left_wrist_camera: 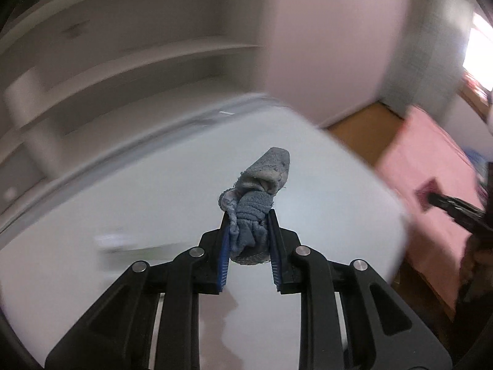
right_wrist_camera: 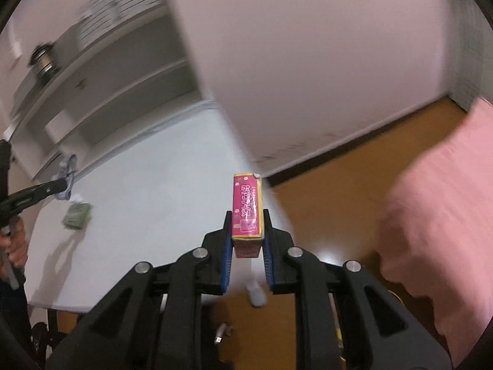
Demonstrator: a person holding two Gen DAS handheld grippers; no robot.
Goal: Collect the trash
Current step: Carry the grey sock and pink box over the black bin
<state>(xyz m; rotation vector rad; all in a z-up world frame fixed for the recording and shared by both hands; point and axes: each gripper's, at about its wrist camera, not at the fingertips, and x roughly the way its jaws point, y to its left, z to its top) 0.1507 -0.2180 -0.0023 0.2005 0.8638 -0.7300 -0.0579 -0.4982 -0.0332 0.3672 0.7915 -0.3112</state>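
Note:
My left gripper is shut on a crumpled grey sock and holds it above the white table. My right gripper is shut on a small pink carton with yellow edges, held above the table's right edge. In the right wrist view the left gripper shows at far left with the sock in it. A green wrapper lies on the table near it. The right gripper shows as a black shape at the right of the left wrist view.
White shelves stand behind the table against a white wall. A pink cloth-covered surface is at the right. The wooden floor lies between it and the table.

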